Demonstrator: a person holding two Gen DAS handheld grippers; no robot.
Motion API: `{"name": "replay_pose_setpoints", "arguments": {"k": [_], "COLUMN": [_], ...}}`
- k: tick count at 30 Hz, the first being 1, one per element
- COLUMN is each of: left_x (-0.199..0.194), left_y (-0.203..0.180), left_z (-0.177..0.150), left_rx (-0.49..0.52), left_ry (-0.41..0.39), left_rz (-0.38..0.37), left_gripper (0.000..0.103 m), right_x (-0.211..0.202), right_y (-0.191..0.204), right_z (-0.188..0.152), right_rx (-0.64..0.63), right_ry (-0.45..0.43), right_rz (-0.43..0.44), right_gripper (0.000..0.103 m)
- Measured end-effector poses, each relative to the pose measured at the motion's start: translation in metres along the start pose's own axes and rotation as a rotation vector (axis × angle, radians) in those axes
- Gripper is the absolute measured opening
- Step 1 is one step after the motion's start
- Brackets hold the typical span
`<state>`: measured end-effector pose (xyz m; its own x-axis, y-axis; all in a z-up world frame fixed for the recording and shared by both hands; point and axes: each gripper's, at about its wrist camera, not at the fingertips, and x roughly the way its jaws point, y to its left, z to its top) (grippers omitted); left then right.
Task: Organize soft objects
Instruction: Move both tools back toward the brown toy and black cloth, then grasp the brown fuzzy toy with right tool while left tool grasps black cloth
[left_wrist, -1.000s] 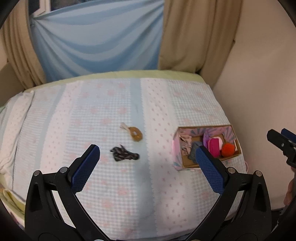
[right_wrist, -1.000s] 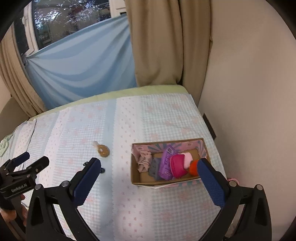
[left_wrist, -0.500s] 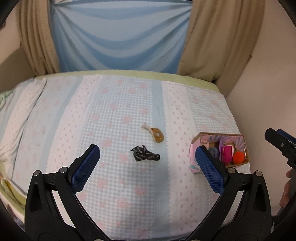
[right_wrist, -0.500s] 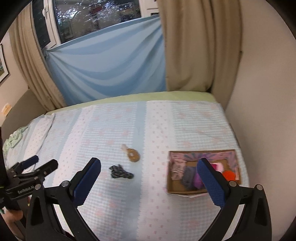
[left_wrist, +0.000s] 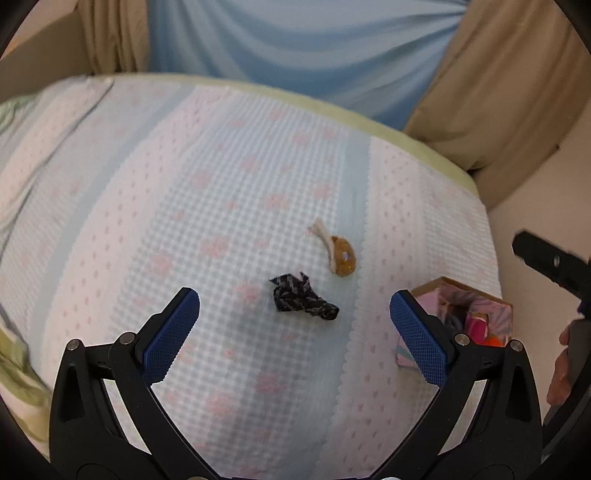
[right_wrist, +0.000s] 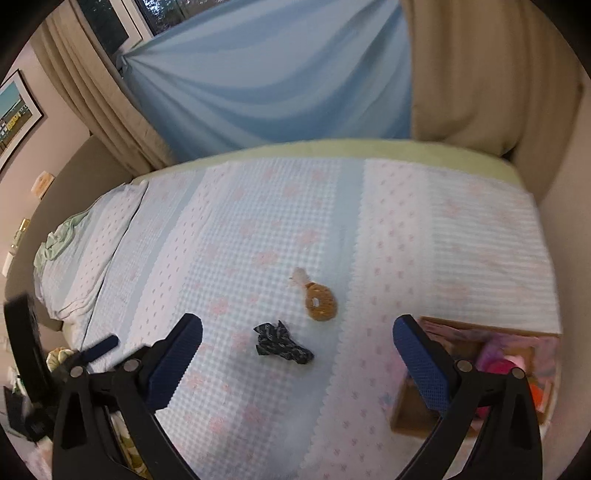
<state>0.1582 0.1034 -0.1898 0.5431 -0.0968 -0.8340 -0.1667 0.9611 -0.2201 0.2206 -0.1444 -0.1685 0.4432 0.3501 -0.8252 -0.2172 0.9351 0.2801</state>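
Note:
A crumpled dark patterned cloth (left_wrist: 301, 300) (right_wrist: 282, 344) lies on the bed. Just beyond it lies a brown ring-shaped soft toy with a white tail (left_wrist: 339, 252) (right_wrist: 320, 298). A cardboard box (left_wrist: 466, 318) (right_wrist: 480, 376) at the right holds several soft items, pink, purple and orange. My left gripper (left_wrist: 293, 338) is open and empty, above the bed, with the dark cloth ahead between its fingers. My right gripper (right_wrist: 295, 360) is open and empty, also facing the cloth.
The bed (left_wrist: 221, 192) has a pale blue and pink checked cover. A wall runs along the right side behind the box. Blue and beige curtains (right_wrist: 295, 85) hang at the far end. A pillow (right_wrist: 92, 236) lies at the left.
Both grippers have swung left and lower toward the bed. The cloth and ring toy now sit centred between the fingers; the box has slid to the right edge of both views.

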Motion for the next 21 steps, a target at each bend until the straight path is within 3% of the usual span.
{"name": "replay_pose_setpoints", "arguments": {"k": [10,14,19,21], "left_x": [0.128,0.182,0.225,0.241], "left_y": [0.006,0.003,0.002,0.003], "left_z": [-0.024,-0.033,-0.041,-0.048], "left_rx": [-0.048,-0.037,-0.023,-0.031], "left_ry": [0.085,0.115,0.127,0.143], "left_rz": [0.013,0.005,0.01,0.006], "left_gripper": [0.103,0.103,0.103,0.103], "right_x": [0.145,0.198,0.251,0.266], "right_y": [-0.032,-0.046,-0.056,-0.058], "right_z": [0.013,0.008,-0.004,-0.008], "right_rx": [0.013,0.038,0.051,0.063], "right_ry": [0.136,0.182,0.224,0.241], "right_rz": [0.058,0.106,0.135,0.138], "right_gripper": [0.099,0.086,0.084,0.078]}}
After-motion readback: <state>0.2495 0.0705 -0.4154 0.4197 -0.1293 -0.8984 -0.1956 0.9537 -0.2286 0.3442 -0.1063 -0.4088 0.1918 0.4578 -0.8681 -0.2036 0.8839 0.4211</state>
